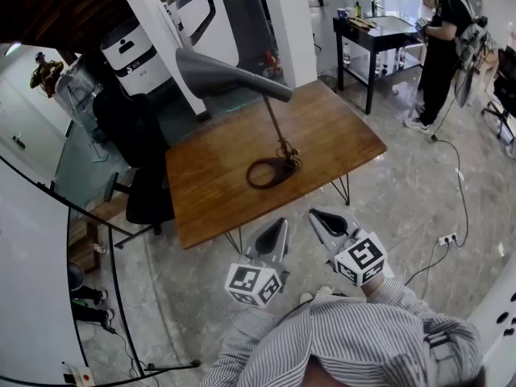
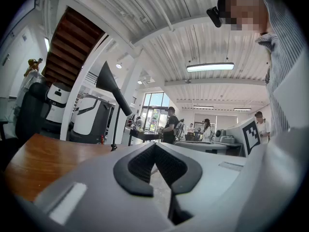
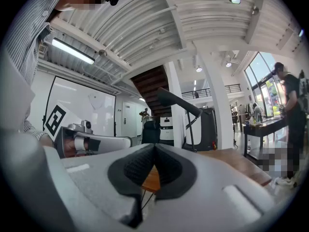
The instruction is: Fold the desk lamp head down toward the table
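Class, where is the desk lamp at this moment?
In the head view, the desk lamp stands on the wooden table, its base just right of the table's centre, its head raised and pointing left.

The table (image 1: 322, 131) is brown wood with a soft sheen; the lamp head (image 1: 226, 76) looks matt grey (its stem (image 1: 274, 123) thin metal); the floor (image 1: 403, 208) is glossy stone.
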A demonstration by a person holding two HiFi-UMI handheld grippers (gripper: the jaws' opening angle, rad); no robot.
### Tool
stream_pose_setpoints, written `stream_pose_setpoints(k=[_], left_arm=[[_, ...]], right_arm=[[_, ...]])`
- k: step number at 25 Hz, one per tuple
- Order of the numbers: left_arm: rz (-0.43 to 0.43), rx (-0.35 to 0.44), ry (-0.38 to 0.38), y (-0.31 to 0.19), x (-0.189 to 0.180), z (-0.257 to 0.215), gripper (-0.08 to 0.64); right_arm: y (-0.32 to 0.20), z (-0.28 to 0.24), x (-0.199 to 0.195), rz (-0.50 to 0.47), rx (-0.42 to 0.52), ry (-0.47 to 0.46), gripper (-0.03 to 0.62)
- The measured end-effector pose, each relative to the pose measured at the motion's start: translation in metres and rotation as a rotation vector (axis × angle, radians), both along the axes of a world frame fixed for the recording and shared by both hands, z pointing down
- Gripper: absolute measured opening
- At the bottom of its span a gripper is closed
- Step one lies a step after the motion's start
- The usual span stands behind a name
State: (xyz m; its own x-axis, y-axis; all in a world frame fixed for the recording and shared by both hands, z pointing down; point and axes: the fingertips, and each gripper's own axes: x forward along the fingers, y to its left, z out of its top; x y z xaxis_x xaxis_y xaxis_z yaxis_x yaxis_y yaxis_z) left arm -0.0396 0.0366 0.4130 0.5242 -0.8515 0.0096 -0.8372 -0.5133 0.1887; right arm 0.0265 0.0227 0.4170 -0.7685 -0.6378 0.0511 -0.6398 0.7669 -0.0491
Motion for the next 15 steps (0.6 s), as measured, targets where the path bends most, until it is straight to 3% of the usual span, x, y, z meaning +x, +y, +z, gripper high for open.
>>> stream_pose_setpoints(k=[15], left_arm=[[0.049,-0.048,-0.016,-0.01,0.014,0.014,0.003]], right_arm=[[-0.012,0.009,0.003,-0.015,-0.023,0.005,0.002]])
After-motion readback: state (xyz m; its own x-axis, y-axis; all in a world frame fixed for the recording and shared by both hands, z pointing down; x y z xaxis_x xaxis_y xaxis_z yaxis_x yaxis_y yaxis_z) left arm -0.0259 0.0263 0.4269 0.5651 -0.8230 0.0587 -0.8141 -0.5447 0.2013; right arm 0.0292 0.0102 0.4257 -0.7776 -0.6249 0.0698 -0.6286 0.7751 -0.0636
